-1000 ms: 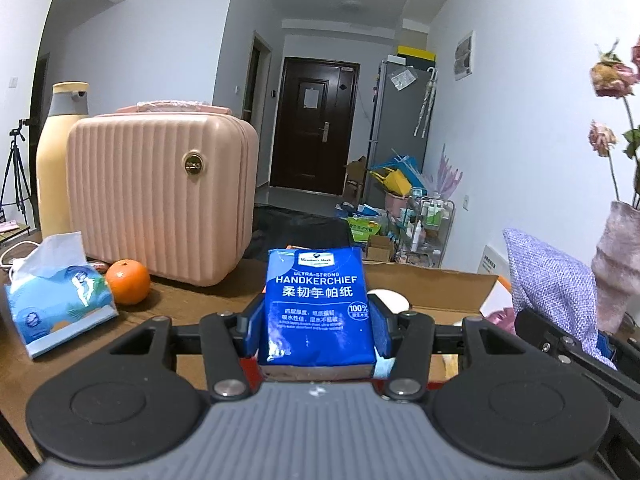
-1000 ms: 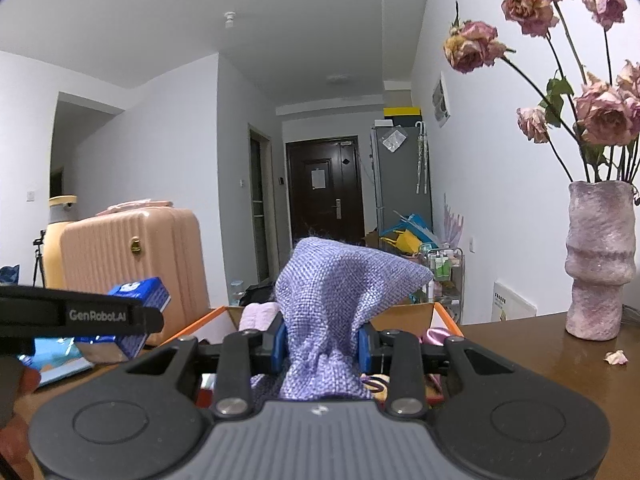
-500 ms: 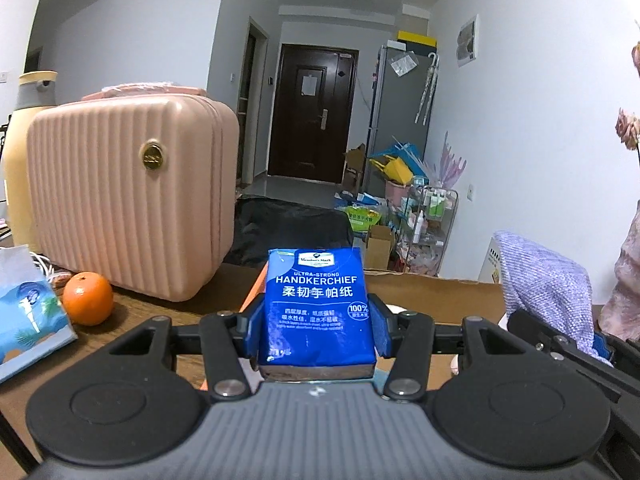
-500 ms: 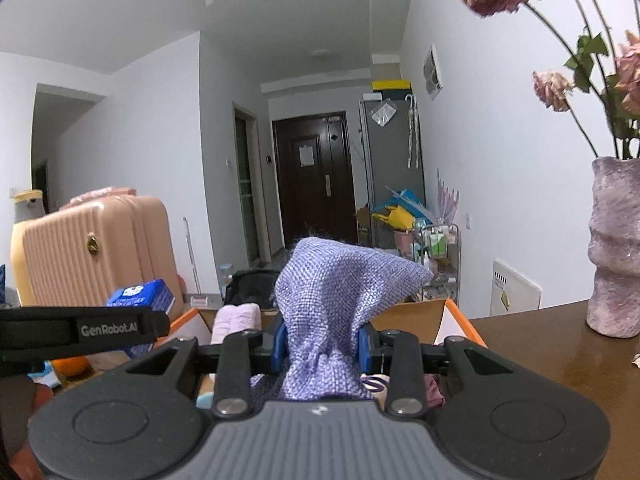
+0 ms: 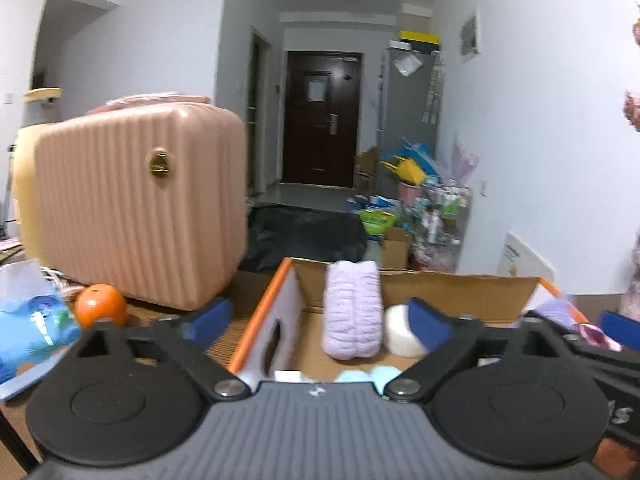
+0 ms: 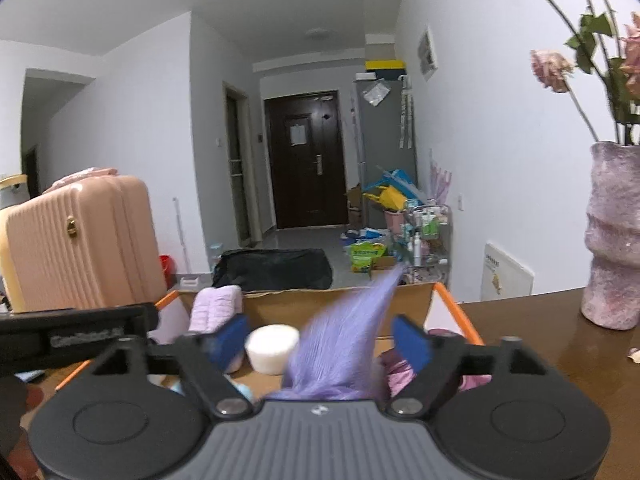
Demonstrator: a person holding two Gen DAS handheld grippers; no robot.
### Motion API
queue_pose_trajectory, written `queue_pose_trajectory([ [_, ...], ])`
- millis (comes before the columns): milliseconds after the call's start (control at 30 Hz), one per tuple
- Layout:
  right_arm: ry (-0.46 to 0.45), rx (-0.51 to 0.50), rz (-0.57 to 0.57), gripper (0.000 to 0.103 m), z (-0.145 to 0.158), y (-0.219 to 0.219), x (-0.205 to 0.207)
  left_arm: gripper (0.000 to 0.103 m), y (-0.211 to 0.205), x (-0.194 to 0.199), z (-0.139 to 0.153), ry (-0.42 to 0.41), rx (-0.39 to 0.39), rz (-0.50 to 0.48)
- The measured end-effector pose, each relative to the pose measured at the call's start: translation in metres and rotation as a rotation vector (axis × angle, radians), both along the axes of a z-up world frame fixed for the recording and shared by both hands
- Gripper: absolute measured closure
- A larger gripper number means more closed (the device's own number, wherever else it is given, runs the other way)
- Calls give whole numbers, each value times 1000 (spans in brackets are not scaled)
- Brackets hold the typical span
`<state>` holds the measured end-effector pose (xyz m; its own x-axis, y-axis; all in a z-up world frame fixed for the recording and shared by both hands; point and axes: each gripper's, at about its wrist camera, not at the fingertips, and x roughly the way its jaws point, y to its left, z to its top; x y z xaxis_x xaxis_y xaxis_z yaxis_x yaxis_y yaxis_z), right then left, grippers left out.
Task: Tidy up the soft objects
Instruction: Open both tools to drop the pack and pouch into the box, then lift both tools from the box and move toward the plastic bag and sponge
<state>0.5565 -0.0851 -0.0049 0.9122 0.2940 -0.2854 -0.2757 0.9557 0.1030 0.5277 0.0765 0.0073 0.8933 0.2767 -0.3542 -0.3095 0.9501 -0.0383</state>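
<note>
An open cardboard box (image 5: 460,282) with orange edges stands on the wooden table, right under both grippers. Inside stand a lilac rolled towel (image 5: 352,312) and a white round pad (image 5: 400,338). My left gripper (image 5: 318,318) is opening wide over the box's left part, with nothing between its blue pads. The blue handkerchief pack is out of sight. My right gripper (image 6: 320,338) is opening too. The purple woven cloth (image 6: 344,340) streaks blurred between its spread pads, free of both, over the box (image 6: 300,304).
A pink ribbed suitcase (image 5: 140,208) stands left of the box, with a yellow bottle (image 5: 22,160) behind it. An orange (image 5: 100,310) and a blue tissue pack (image 5: 32,328) lie at the left. A pink vase (image 6: 612,232) of dried roses stands at the right.
Both grippers moved over the box, then opened. The left let go of the handkerchief pack, which is gone from view. The right released the purple cloth, which now blurs downward.
</note>
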Motion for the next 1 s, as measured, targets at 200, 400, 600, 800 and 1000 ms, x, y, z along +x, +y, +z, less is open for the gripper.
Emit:
queue_pose_trajectory([
  [200,-15,27,-55,0,4,-10,-1,0,0,-2,0,6,7,26],
  [400,-5,40,-54,0,8,-15,-5,0,1,-11,5,-12,-2,36],
  [600,-16,15,-47,0,10,-21,-22,0,-4,-31,6,-15,-8,36],
  [800,-21,-14,-44,0,12,-32,-46,0,-14,-54,8,-17,-9,28],
  [1000,-20,-31,-44,0,13,-49,-70,0,-23,-76,6,-6,-23,8],
])
